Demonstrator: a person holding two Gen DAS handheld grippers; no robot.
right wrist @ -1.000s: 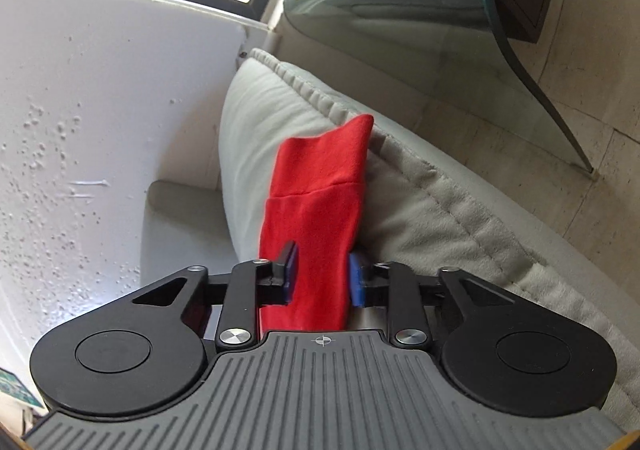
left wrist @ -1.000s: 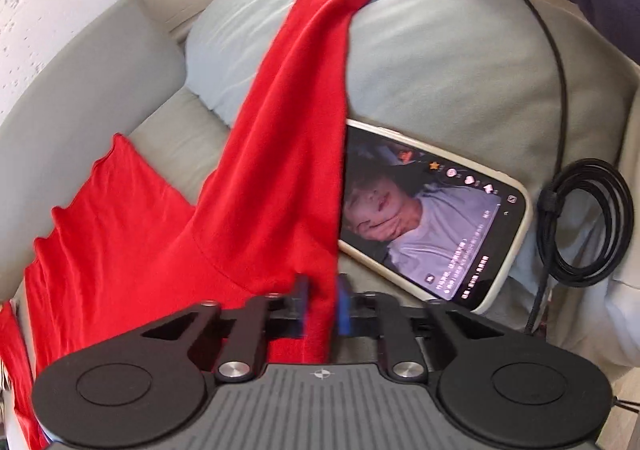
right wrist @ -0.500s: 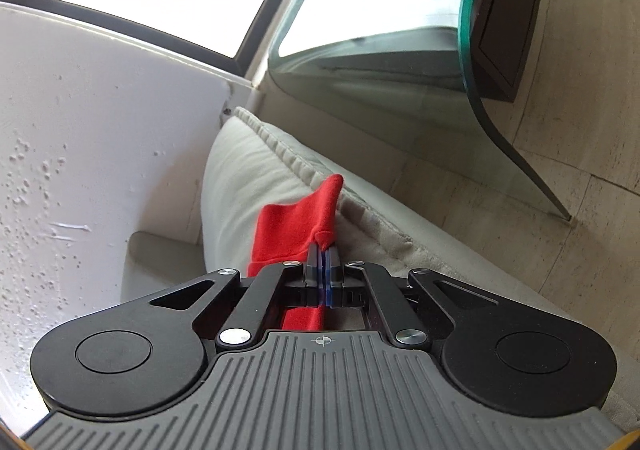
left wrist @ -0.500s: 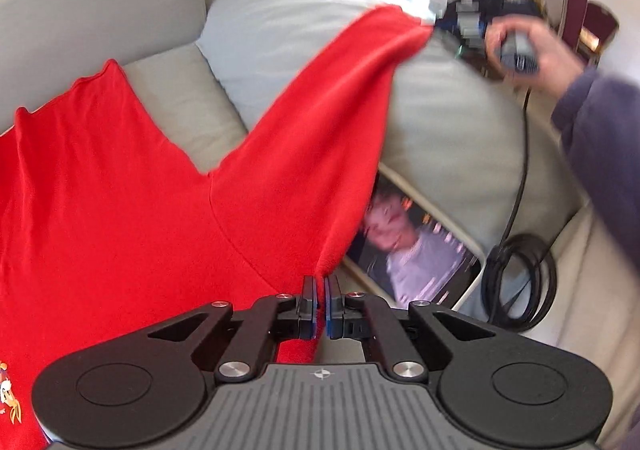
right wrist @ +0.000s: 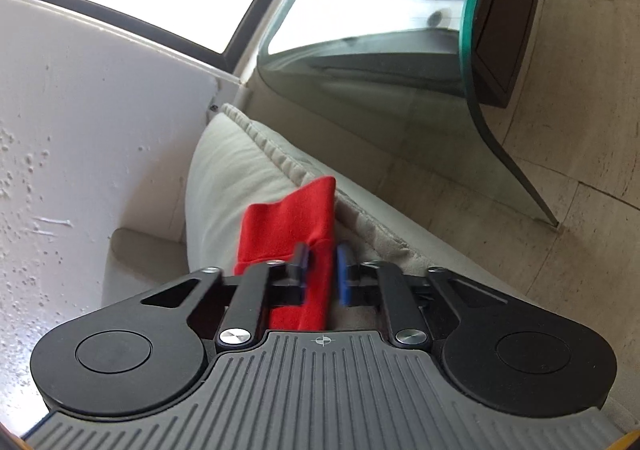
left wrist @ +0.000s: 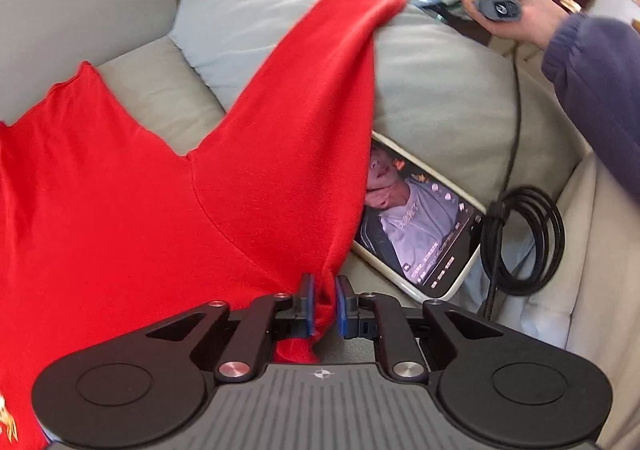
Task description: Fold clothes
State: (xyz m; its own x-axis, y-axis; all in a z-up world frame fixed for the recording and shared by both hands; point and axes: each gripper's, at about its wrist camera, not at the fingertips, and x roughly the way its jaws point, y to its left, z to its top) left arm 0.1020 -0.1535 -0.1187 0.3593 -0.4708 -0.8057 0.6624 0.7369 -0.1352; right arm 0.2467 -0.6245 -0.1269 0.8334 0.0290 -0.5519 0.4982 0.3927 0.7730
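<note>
A red shirt (left wrist: 160, 190) lies spread on the grey sofa, and one sleeve (left wrist: 312, 110) is stretched up over a big grey cushion (left wrist: 440, 82). My left gripper (left wrist: 324, 300) stands slightly open at the sleeve's lower edge, with a fold of red cloth loose between its blue pads. My right gripper (right wrist: 322, 270) is also a little open at the sleeve's cuff (right wrist: 288, 226), which lies on top of the cushion; the cloth sits against the left pad. In the left wrist view a hand (left wrist: 516, 6) holds that gripper beyond the cuff.
A phone (left wrist: 420, 230) with a lit screen leans against the cushion, partly under the sleeve. A coiled black cable (left wrist: 524, 242) lies to its right. A glass table (right wrist: 472, 30) and a tiled floor are beyond the sofa arm.
Both grippers shut on the sleeve half a second ago and have now parted their pads again. The left view shifted slightly; the sleeve stays draped over the cushion.
</note>
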